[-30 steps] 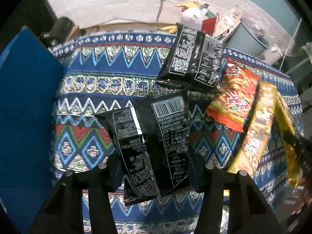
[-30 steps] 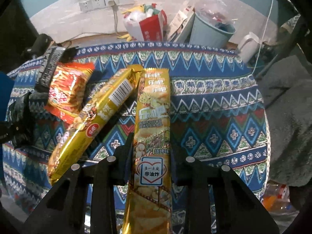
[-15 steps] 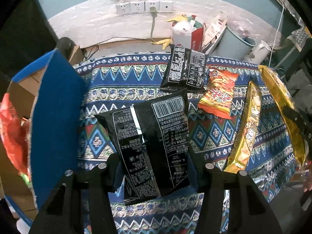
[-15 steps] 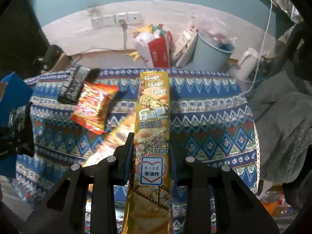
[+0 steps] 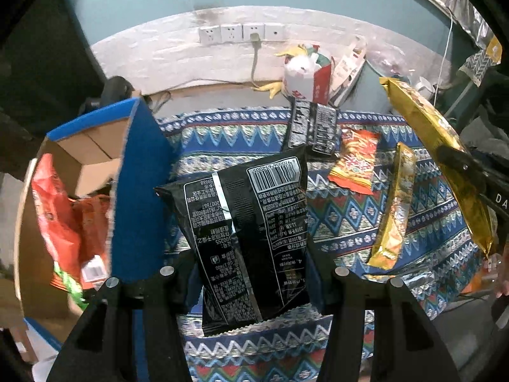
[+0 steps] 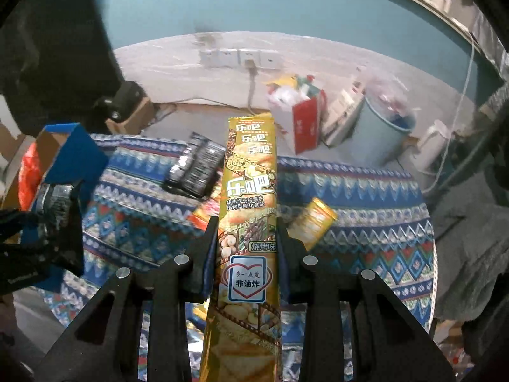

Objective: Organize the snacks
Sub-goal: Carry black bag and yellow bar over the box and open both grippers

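Observation:
My left gripper (image 5: pixel 251 273) is shut on a black snack bag (image 5: pixel 248 232), held above the patterned table (image 5: pixel 222 140). My right gripper (image 6: pixel 248 248) is shut on a long gold snack pack (image 6: pixel 249 210), lifted above the table; the pack also shows in the left wrist view (image 5: pixel 442 159). On the table lie another black bag (image 5: pixel 313 130), an orange-red snack bag (image 5: pixel 356 162) and a second gold pack (image 5: pixel 396 207). A blue cardboard box (image 5: pixel 136 191) stands open at the left with red snack bags (image 5: pixel 60 210) inside.
Beyond the table's far edge stand a red-and-white bag (image 5: pixel 305 76), a grey-blue bin (image 6: pixel 388 133) and a white kettle (image 6: pixel 432 146). Wall sockets (image 5: pixel 241 33) with a cable sit on the back wall. Grey fabric (image 6: pixel 470 242) lies to the right of the table.
Both grippers have risen and pulled back from the table with their packs. The open blue box and its red bags have come into view at the left.

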A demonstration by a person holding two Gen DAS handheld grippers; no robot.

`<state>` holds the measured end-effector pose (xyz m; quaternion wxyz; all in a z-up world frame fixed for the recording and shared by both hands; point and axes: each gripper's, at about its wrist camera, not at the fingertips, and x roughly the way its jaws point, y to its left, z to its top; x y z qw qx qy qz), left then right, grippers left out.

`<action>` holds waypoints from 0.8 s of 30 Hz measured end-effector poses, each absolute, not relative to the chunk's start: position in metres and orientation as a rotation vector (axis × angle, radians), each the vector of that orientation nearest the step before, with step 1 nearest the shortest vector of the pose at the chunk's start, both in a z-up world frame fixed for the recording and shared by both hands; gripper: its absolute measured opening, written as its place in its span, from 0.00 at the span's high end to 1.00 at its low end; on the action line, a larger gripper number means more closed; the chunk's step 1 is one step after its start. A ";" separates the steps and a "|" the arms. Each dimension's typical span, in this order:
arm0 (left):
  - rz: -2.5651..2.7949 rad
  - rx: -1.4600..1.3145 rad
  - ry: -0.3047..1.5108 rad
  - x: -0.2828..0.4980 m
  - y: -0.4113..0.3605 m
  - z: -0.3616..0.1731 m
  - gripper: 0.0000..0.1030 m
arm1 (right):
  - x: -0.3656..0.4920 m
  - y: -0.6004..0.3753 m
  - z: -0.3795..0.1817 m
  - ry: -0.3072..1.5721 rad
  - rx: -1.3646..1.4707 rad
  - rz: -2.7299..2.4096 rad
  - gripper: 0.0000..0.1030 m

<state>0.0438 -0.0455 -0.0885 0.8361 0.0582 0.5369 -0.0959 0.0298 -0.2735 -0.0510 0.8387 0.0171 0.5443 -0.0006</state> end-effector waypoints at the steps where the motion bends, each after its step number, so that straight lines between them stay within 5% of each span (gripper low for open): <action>1: -0.198 0.130 1.128 0.043 -0.043 -0.087 0.47 | 0.032 -0.268 -0.049 1.149 0.034 0.010 0.71; 24: -0.127 0.081 1.036 0.028 0.032 -0.051 0.47 | 0.078 -0.144 -0.036 1.123 0.002 0.226 0.71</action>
